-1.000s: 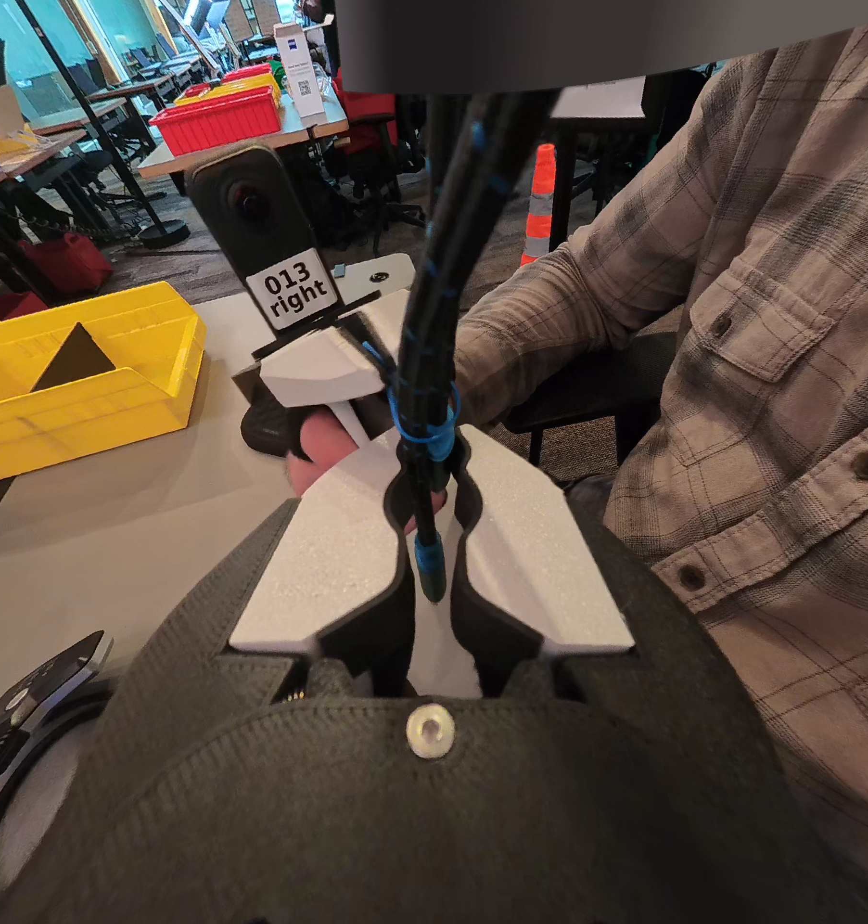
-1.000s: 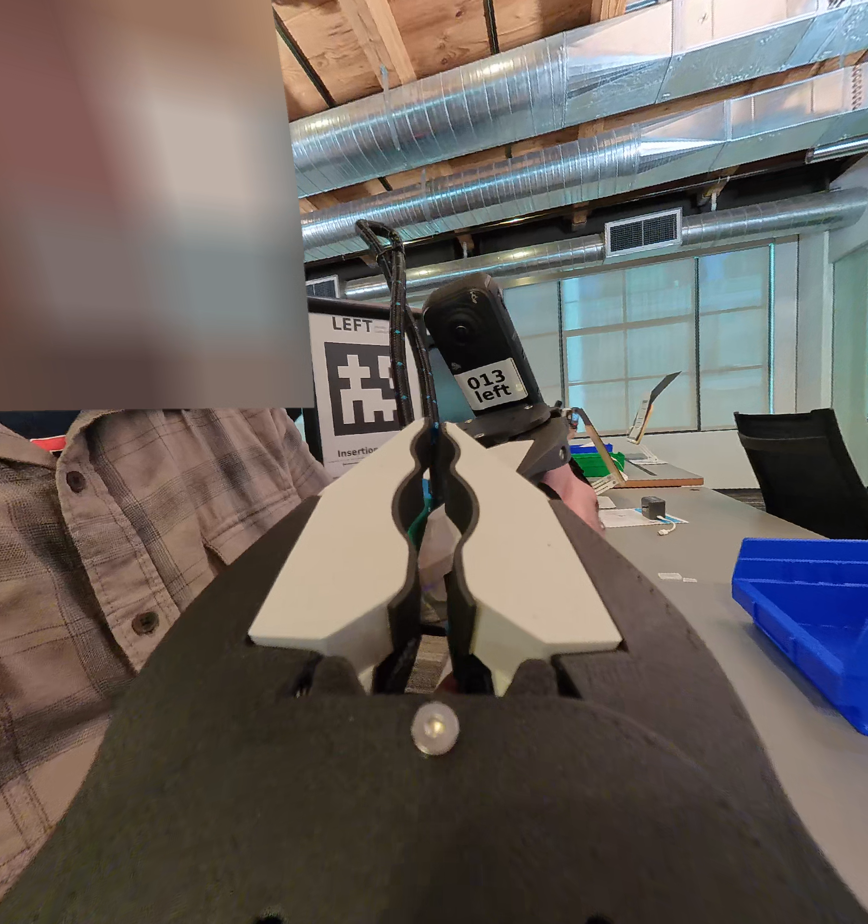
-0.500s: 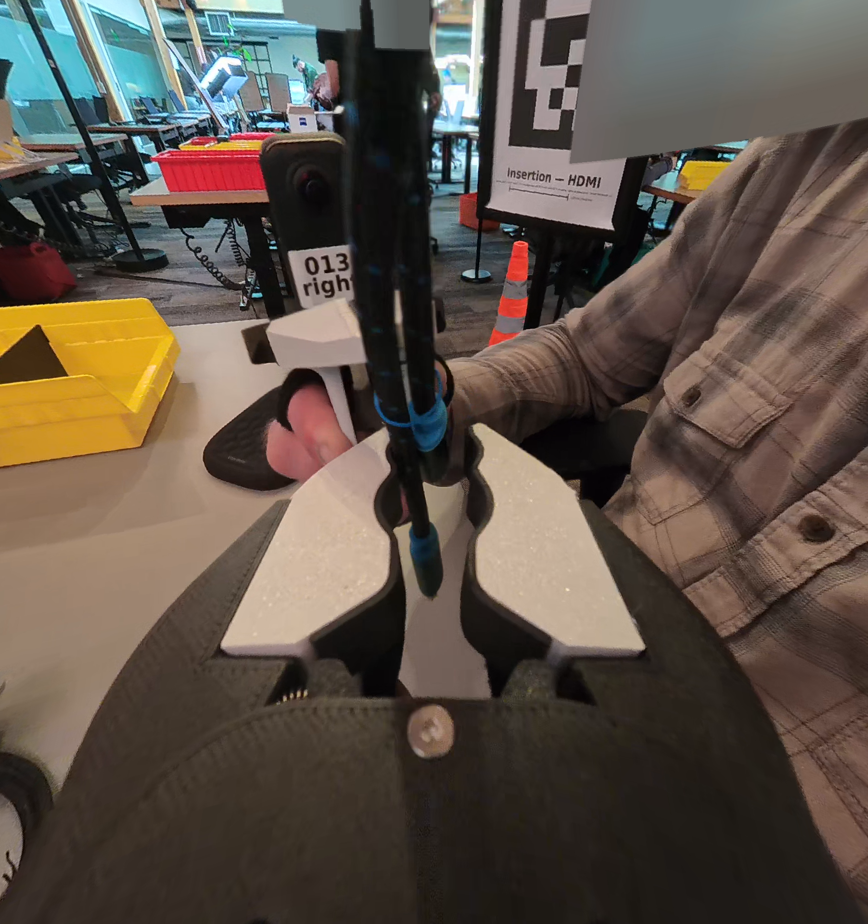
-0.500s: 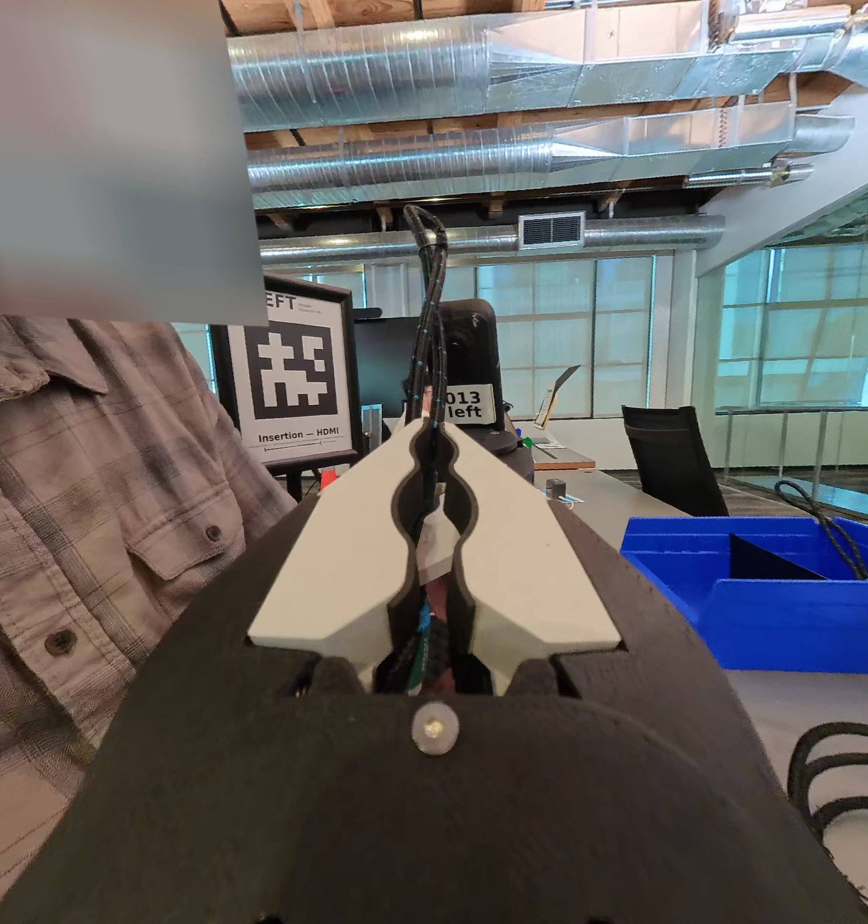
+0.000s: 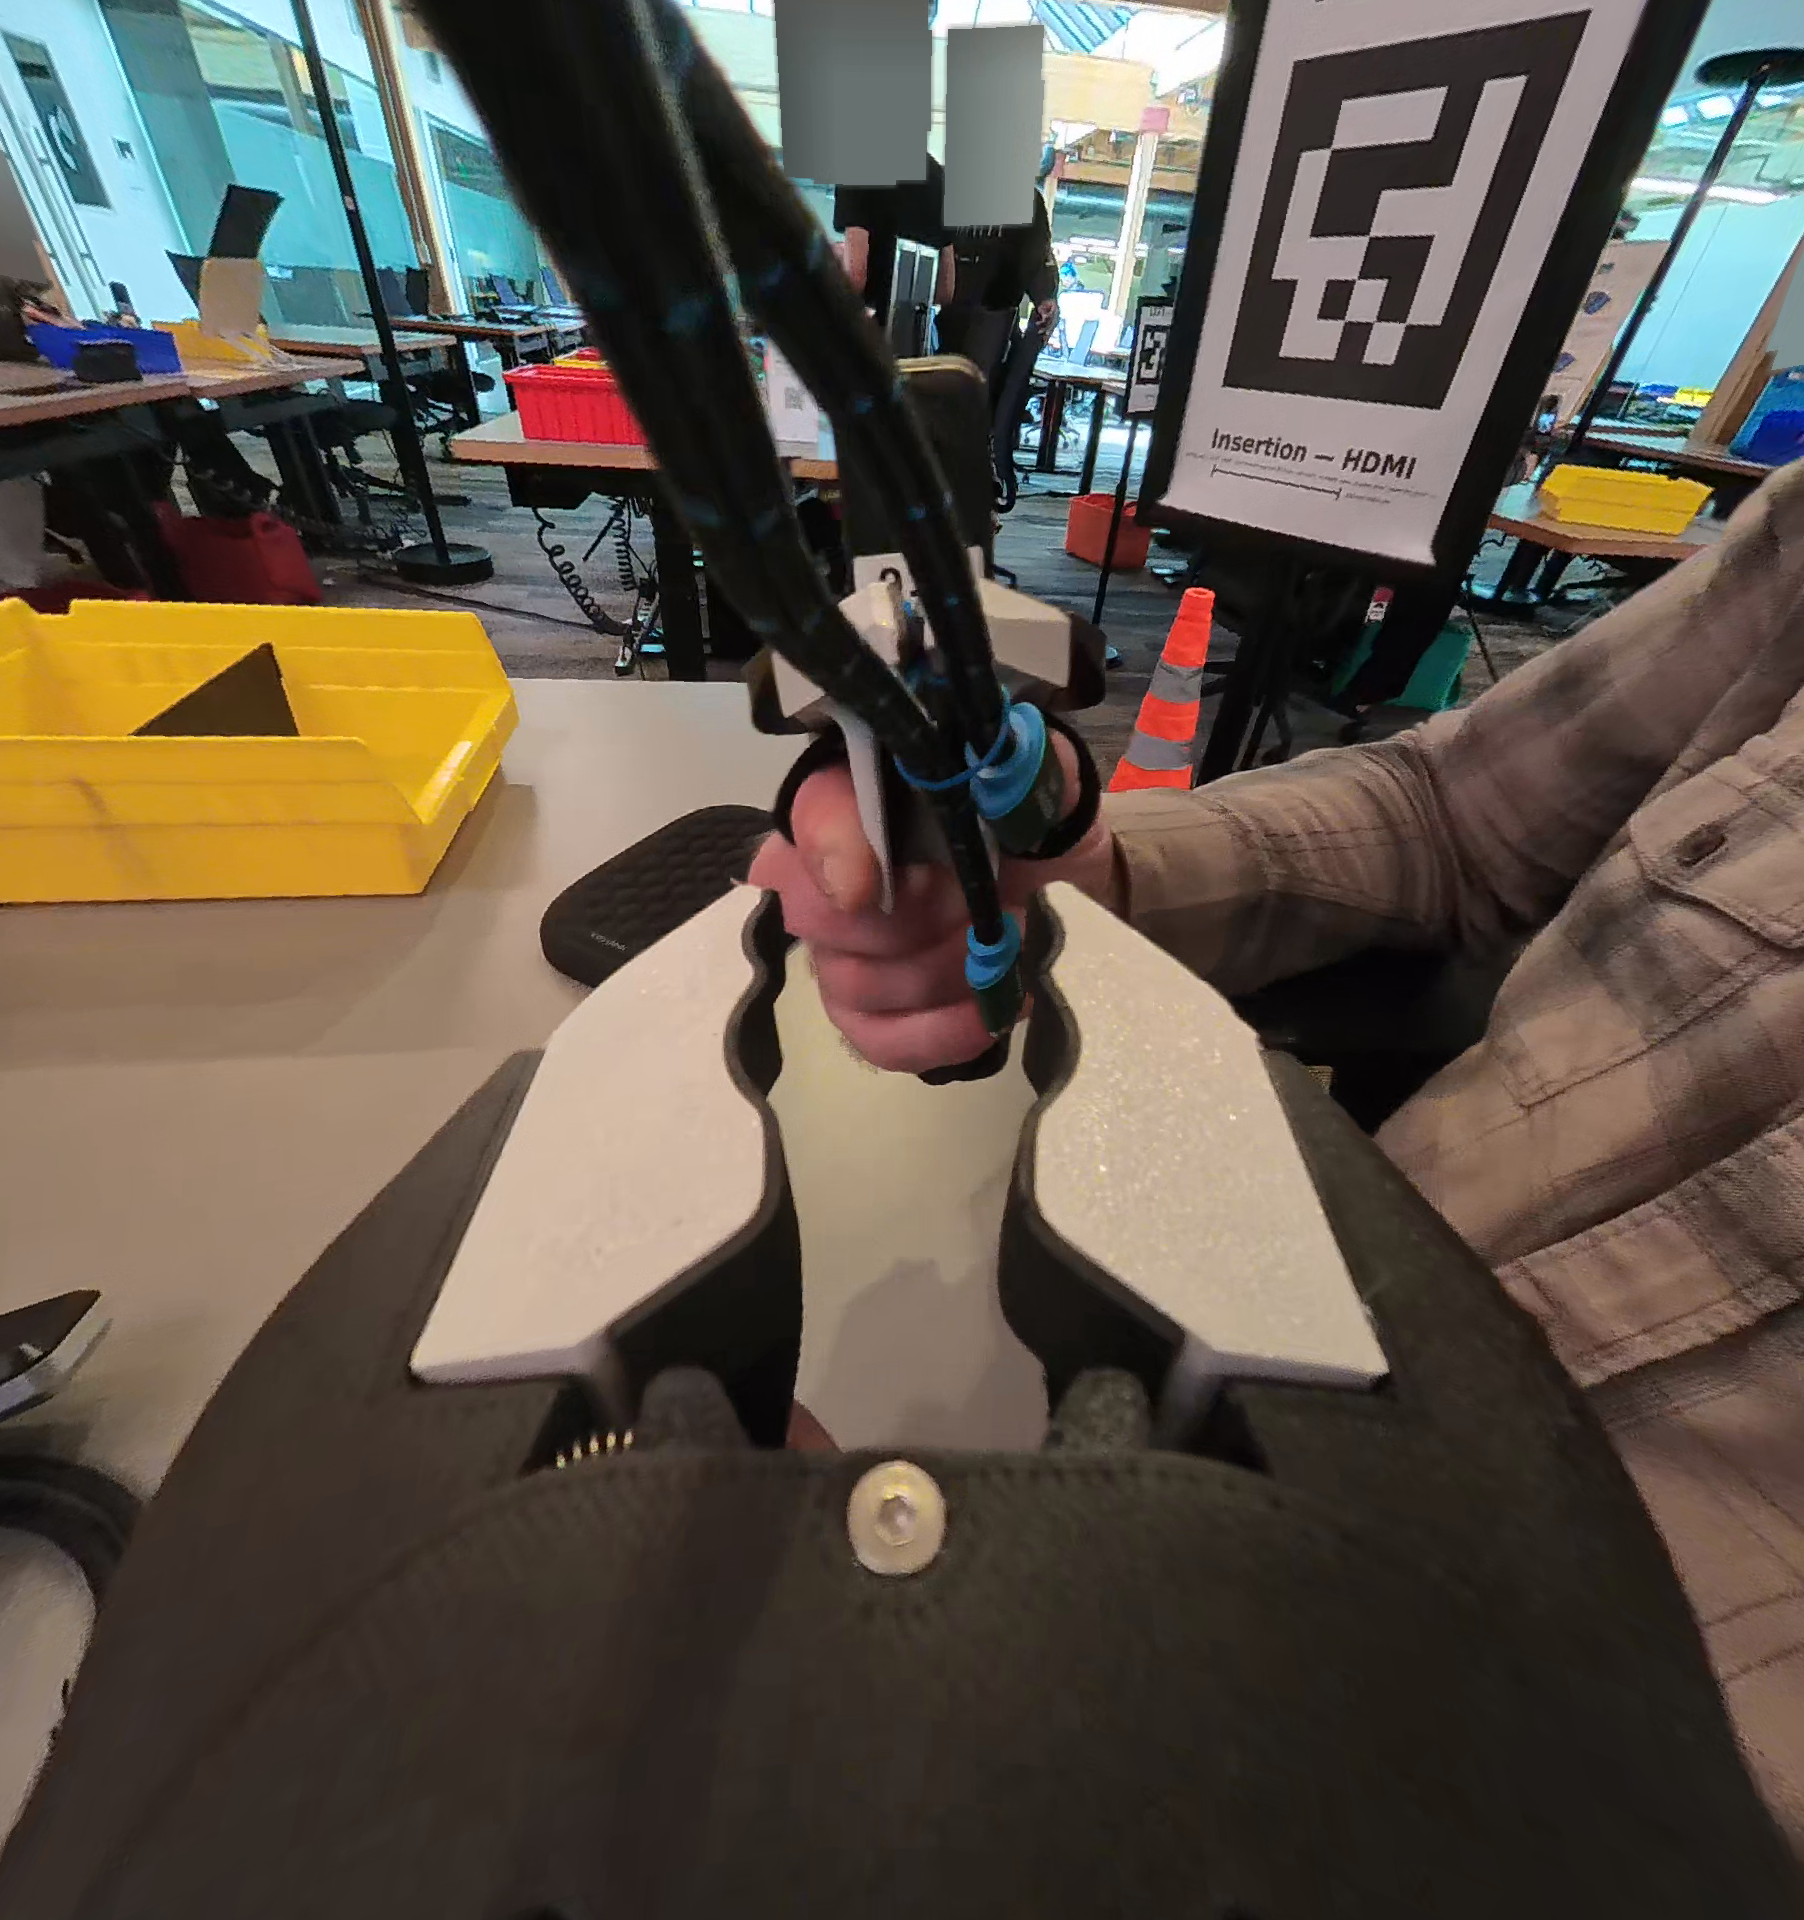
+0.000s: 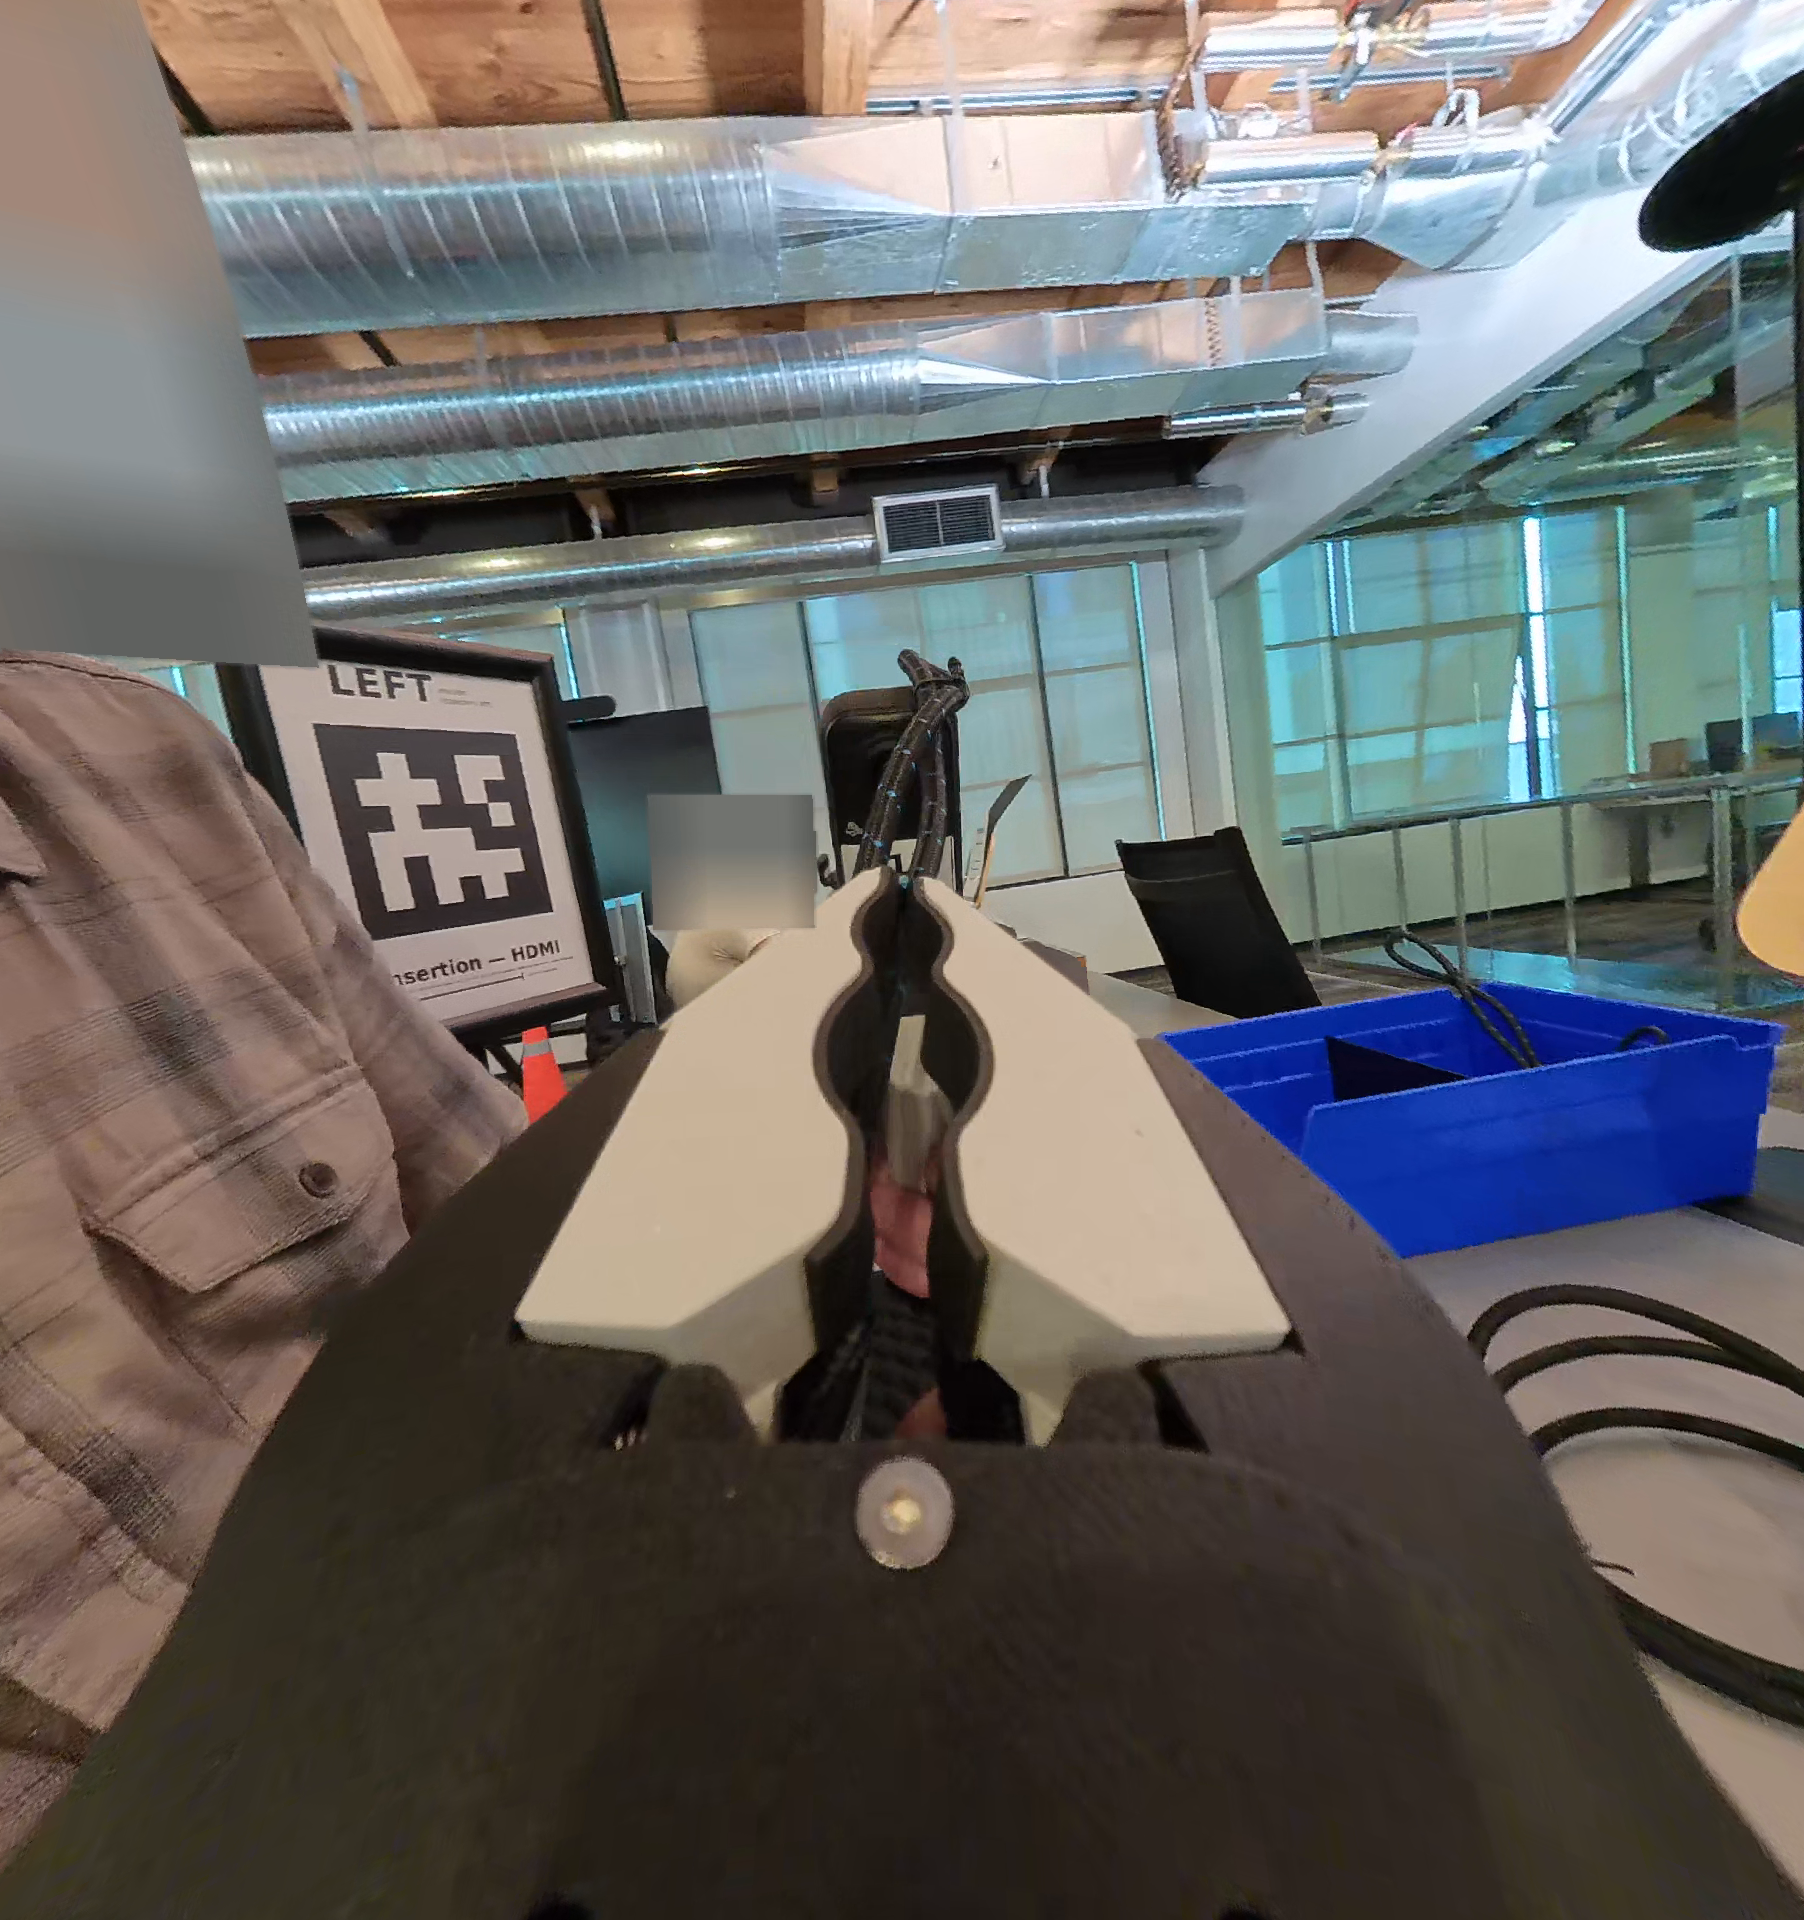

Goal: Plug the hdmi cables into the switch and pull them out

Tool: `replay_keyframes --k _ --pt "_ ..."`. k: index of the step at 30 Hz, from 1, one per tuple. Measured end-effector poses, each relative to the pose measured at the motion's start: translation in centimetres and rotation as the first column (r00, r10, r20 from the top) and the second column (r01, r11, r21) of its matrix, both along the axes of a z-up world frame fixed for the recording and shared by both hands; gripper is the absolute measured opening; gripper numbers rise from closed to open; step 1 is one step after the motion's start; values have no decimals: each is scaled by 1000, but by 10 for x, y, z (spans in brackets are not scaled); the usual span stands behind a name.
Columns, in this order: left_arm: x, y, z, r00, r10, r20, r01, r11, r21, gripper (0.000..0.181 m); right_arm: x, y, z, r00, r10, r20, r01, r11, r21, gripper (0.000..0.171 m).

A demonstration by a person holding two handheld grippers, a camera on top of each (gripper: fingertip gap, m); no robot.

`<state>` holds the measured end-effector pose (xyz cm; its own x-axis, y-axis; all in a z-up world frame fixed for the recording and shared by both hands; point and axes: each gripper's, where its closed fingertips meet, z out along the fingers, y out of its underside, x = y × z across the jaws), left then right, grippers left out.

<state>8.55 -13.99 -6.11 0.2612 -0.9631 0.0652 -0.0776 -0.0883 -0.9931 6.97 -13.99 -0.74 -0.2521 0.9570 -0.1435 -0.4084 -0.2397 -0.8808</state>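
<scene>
A folded bundle of black braided HDMI cable (image 5: 773, 343) with blue flecks and a blue tie hangs in the air over the table. Its blue-collared plug ends (image 5: 986, 966) dangle just past my left fingertips. My left gripper (image 5: 903, 914) is open and empty, with its jaws spread wide on either side of the plugs. My right gripper (image 5: 929, 644) faces me, shut on the bundle above the tie. In the right wrist view my right gripper (image 6: 898, 883) is shut on the cable, whose loop (image 6: 924, 748) stands above the tips. No switch is clearly in view.
A yellow bin (image 5: 202, 748) sits on the grey table (image 5: 202, 1039) at the left, with a black pad (image 5: 659, 883) beside it. A blue bin (image 6: 1500, 1122) holding a cable stands at the right, with loose black cables (image 6: 1656, 1455) in front. The person's plaid sleeve (image 5: 1397, 831) is close. A dark flat device (image 5: 15, 1351) shows at the lower left. Left tips to right tips: about 5 cm.
My left gripper has opened and let go of the cable plugs. My right gripper still holds the bundle. Both views have swung, and the bundle has tilted.
</scene>
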Motion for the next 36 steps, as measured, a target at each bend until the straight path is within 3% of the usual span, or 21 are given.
replay_keyframes --k 7,23,36 --pt "0 10 -5 1000 15 -5 -15 1000 -3 47 6 13 -2 997 -79 -6 79 996 -41 0" --pt "-8 37 -17 995 92 -30 -92 996 -2 48 16 63 -46 962 -264 66 271 951 -147 0" --pt "-11 53 -16 989 143 -28 -143 989 27 48 17 82 -59 940 -329 84 340 923 -180 0"
